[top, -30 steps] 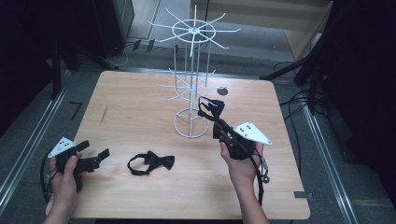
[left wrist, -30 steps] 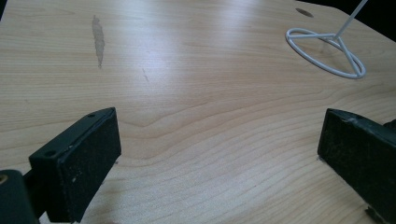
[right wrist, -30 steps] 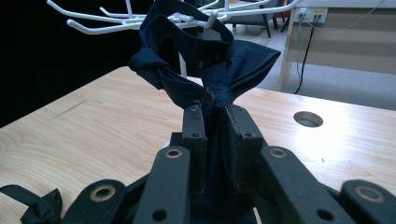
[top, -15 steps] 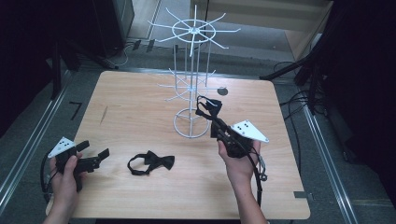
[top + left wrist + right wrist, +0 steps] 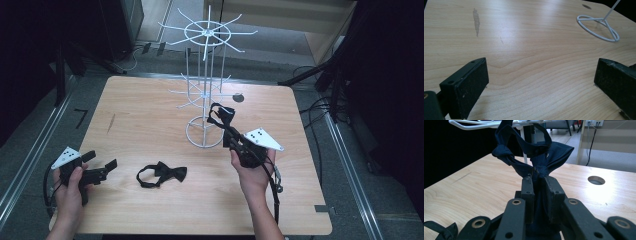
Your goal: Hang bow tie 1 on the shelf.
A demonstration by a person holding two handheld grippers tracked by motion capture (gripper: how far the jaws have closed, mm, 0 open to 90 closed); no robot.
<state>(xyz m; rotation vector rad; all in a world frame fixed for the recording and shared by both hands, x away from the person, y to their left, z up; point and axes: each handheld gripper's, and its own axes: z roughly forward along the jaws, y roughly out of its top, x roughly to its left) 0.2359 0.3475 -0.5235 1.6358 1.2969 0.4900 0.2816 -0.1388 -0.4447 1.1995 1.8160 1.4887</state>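
**Bow tie held up at the white wire rack**

Right gripper [image 5: 226, 121] raised over the worktop [image 5: 150, 115], jaws pinching a dark navy bow tie [image 5: 534, 155] by its knot. Tie sits just beside a lower arm of the wire rack [image 5: 205, 90]; strap loop reaches up to that arm, contact unclear. Left gripper [image 5: 102, 167] low at the near left edge, jaws spread, nothing between them. Second bow tie [image 5: 161, 174] lies flat between the two hands.

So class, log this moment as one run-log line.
right gripper: shut on dark bow tie, raised at white wire rack | left gripper: open, on table | second bow tie: lying flat
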